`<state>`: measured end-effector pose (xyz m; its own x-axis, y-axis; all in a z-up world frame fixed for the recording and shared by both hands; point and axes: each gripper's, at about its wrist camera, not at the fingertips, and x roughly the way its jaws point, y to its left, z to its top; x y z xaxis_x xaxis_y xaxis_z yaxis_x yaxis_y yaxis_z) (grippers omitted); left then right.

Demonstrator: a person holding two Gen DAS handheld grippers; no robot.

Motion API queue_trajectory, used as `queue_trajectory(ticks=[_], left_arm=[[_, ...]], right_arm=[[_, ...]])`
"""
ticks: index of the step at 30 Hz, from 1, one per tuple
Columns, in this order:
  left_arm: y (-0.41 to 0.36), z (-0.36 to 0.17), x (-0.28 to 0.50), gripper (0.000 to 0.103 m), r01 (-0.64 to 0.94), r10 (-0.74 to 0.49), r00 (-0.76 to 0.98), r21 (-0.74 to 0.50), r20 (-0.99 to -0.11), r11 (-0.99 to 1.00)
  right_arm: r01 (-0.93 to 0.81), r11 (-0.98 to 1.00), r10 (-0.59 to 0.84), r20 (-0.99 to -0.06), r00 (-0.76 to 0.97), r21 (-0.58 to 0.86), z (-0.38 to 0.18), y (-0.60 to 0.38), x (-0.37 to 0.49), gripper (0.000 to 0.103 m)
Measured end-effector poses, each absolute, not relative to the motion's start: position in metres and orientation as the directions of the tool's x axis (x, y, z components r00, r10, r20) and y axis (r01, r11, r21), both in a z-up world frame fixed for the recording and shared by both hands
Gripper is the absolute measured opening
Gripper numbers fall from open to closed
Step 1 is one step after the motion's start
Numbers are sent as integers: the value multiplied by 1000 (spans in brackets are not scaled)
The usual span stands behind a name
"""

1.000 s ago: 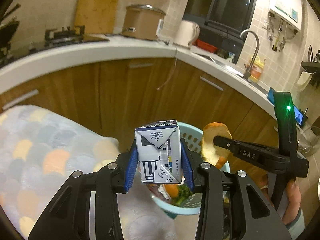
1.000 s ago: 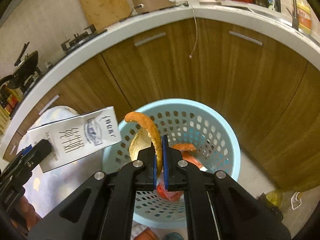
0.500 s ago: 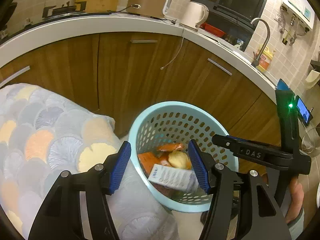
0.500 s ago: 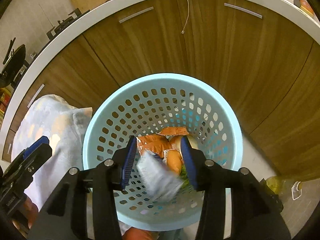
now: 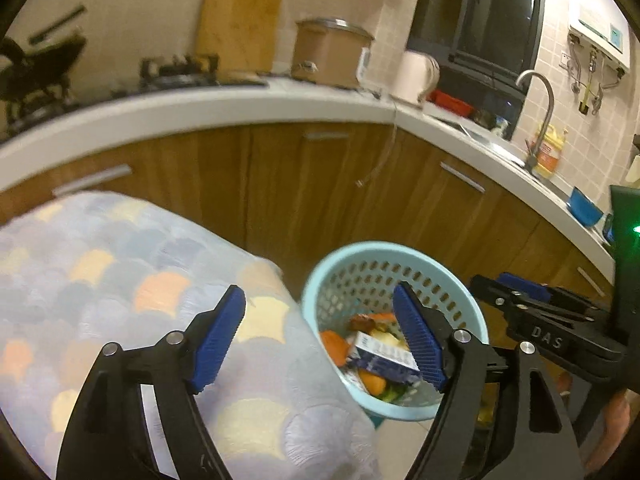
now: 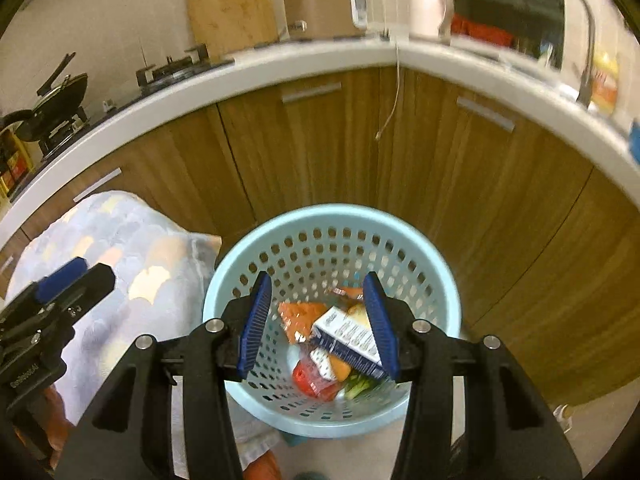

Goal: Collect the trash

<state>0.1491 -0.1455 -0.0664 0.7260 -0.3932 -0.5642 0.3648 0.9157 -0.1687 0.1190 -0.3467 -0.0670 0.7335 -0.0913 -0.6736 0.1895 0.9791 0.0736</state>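
Observation:
A light blue perforated basket (image 6: 436, 276) stands on the floor in front of wooden cabinets; it also shows in the left wrist view (image 5: 320, 280). Inside lie a white and blue carton (image 6: 348, 340) (image 5: 384, 356), orange peel (image 6: 300, 316) and other scraps. My right gripper (image 6: 318, 324) is open and empty above the basket. My left gripper (image 5: 320, 344) is open and empty, over the basket's left rim and the cloth-covered table edge. The right gripper shows at the right of the left wrist view (image 5: 520, 300).
A table with a scale-patterned cloth (image 5: 120, 280) stands left of the basket. A curved white counter (image 6: 280, 68) carries a rice cooker (image 6: 320, 8), kettle (image 6: 432, 8), cutting board and stove. A sink tap (image 5: 540, 112) is at the right.
One second ago my left gripper held the carton and my right held a peel. Both opened and dropped them into the basket. Both grippers have since lifted slightly; the left shifted left.

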Motion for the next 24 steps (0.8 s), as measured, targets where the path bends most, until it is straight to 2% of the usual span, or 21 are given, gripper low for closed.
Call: queue_trajectory(ticks=[6,16,24], left_arm=[[-138,-32,118,81,343,-332,809,-69,-485,937],[-135,6,82,85,319,-304,865,-29,-398,947],[-137,4,68,87,295,-280,880,-20,-384,955]], right_arm=[[217,974,-141,-576,805,65,-32,-340,95,44],[276,960,-229,-421,878,52,11,-334,55,47],[266,963,-230,-379,896,44,16,-327,43,47]])
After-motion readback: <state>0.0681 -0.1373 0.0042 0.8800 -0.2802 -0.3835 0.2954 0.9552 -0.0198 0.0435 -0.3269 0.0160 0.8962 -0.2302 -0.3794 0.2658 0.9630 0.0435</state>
